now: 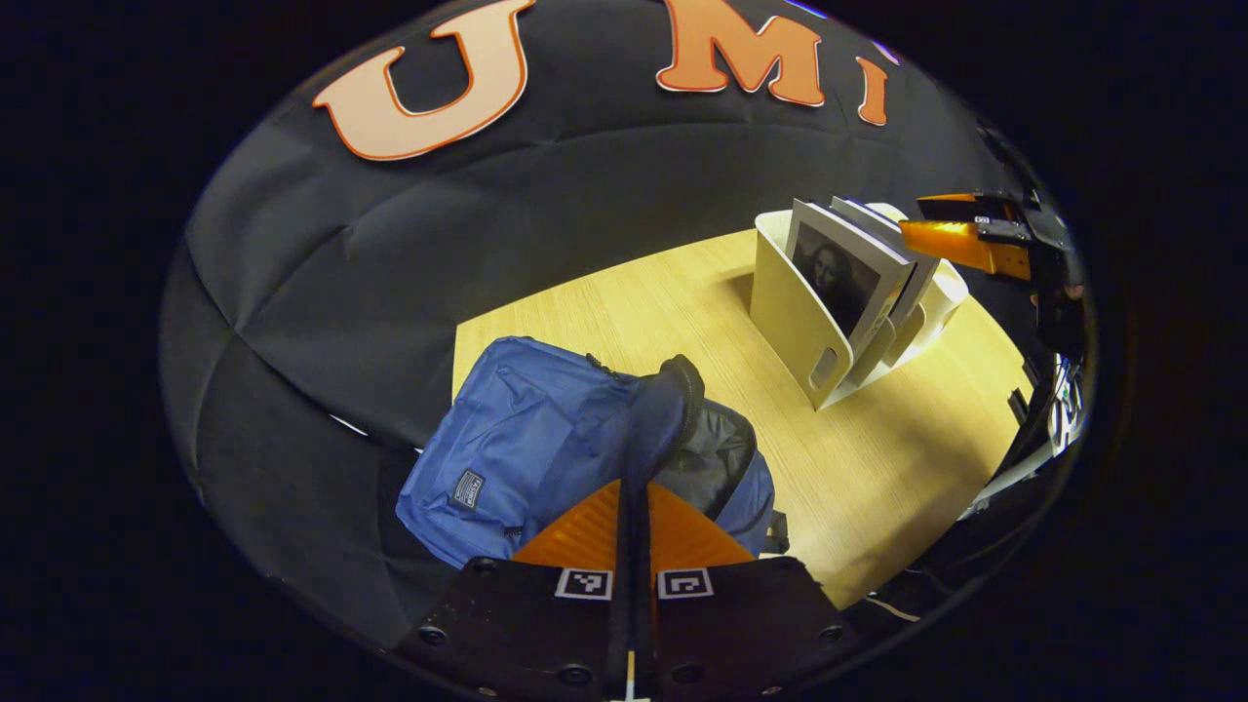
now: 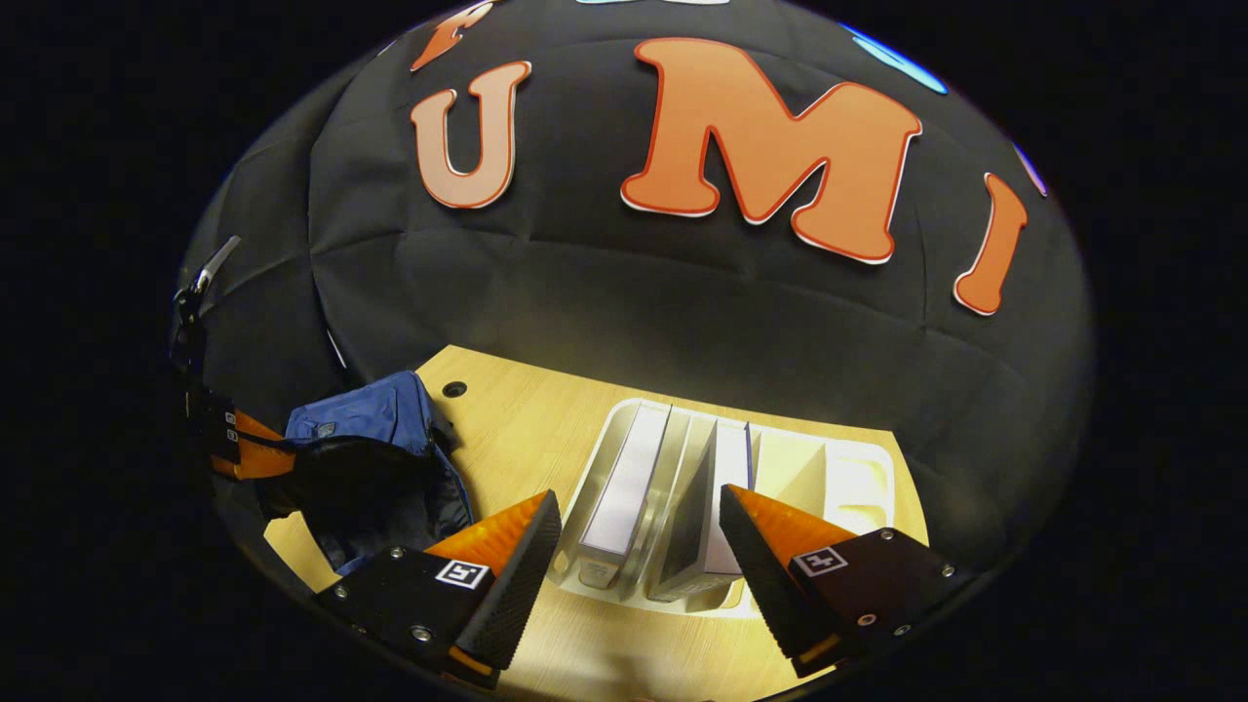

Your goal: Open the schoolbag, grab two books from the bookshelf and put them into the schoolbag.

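above the white bookshelf (image 2: 858,478) on the counter (image 2: 531,429), the right gripper (image 2: 639,546) hangs with fingers spread astride two upright books (image 2: 624,487), spines running away from it, while the left gripper (image 1: 632,531) pinches the open blue schoolbag's (image 1: 517,439) flap.

— Setting?
— Recording booth: black cloth wall (image 2: 624,322) behind a pale wooden desk (image 1: 877,468).
— Evidence?
— White bookshelf (image 1: 795,322) at desk's far edge, blue schoolbag (image 1: 517,448) on its left corner.
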`<state>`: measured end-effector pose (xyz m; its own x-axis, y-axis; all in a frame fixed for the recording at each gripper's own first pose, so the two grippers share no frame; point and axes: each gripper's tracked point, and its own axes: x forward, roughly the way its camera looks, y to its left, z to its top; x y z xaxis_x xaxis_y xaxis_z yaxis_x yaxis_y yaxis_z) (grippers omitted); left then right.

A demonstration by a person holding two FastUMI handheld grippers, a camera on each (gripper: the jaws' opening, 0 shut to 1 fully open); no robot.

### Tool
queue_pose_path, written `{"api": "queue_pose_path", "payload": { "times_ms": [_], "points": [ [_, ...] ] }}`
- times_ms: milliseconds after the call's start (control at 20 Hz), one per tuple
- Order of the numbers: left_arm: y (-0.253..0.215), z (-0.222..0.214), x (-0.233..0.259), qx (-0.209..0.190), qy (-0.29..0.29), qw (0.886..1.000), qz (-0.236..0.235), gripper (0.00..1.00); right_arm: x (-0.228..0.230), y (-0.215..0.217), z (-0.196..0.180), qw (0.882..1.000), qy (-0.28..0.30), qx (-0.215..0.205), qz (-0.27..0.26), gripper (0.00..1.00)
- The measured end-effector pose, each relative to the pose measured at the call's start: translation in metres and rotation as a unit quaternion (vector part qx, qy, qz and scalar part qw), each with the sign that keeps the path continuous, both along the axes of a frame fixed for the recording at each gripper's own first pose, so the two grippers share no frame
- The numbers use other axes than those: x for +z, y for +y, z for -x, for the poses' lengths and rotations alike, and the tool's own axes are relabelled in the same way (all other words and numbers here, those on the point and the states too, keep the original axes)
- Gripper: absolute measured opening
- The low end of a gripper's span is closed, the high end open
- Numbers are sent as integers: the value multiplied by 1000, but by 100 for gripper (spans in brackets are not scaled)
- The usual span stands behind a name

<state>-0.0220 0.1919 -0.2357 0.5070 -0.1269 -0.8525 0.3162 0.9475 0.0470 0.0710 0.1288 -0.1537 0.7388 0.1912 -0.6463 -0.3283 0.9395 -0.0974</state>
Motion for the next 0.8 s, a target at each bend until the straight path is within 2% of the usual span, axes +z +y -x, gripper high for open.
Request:
{"api": "queue_pose_path", "payload": {
  "times_ms": [150,350,550,700,800],
  "points": [
    [12,-10,4,2,8,1000,11,3,-7,3,-2,999,47,-12,2,97],
    [21,-16,8,-14,12,1000,12,2,-20,6,-3,993,110,-1,35,97],
    [9,-10,-5,-11,26,999,44,2,-32,20,-9,983,179,17,24,98],
    [14,-11,-11,-2,26,998,55,3,-37,27,-15,974,227,5,11,97],
    [17,-10,-9,-9,29,998,55,2,-42,28,-25,967,253,0,14,98]
  ]
}}
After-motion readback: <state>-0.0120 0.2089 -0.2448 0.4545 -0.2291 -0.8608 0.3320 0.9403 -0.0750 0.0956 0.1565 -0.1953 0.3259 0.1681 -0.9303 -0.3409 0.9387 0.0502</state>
